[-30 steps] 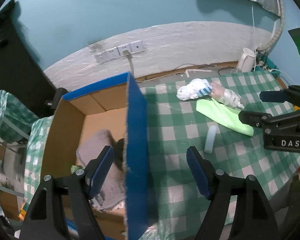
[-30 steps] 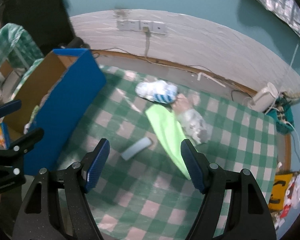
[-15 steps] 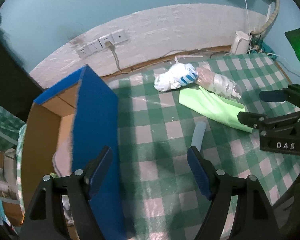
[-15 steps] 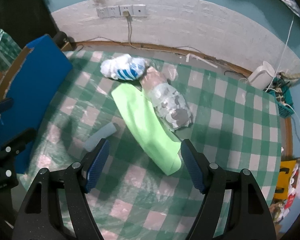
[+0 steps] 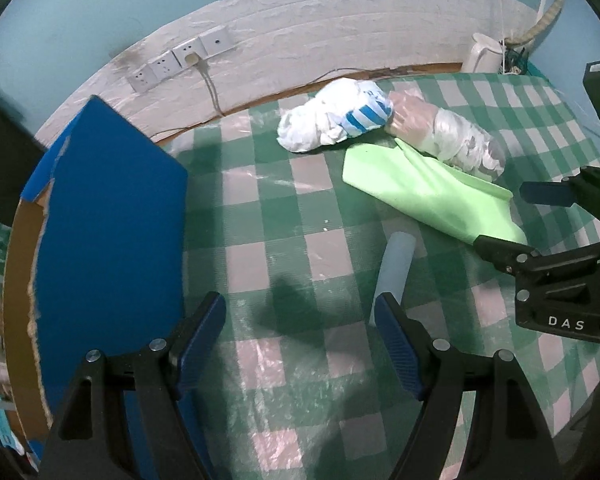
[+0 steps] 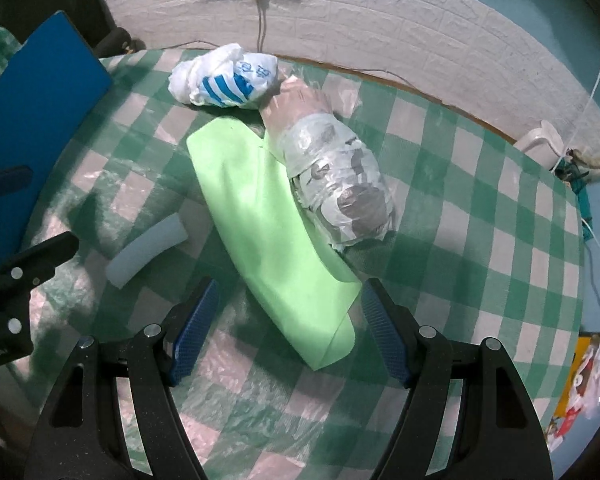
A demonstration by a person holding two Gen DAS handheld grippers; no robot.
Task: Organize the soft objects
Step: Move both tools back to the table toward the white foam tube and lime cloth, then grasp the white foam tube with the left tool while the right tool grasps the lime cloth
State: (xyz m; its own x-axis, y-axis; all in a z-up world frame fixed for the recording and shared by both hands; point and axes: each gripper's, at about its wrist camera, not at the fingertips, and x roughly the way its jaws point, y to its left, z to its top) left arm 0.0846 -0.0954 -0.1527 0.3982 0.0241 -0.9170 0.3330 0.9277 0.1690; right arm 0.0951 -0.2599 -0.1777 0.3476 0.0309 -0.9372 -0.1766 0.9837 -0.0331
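Observation:
A folded light-green cloth (image 6: pixel 272 220) lies on the green checked table, also in the left wrist view (image 5: pixel 428 192). Beside it lie a clear plastic-wrapped bundle (image 6: pixel 332 172), a white bag with blue stripes (image 6: pixel 224 76) and a pale blue foam strip (image 6: pixel 148 252). My right gripper (image 6: pixel 288 320) is open and empty, its fingers on either side of the cloth's near end, just above it. My left gripper (image 5: pixel 300 336) is open and empty above the table, the foam strip (image 5: pixel 394 268) just ahead of its right finger.
A cardboard box with a blue outer wall (image 5: pixel 108 240) stands at the table's left edge. Wall sockets and a cable (image 5: pixel 180 60) run behind the table. A white kettle (image 5: pixel 484 52) and cables sit at the far right corner.
My left gripper has swung right, from over the box to over the table near the foam strip. My right gripper has moved forward and down onto the green cloth's near end.

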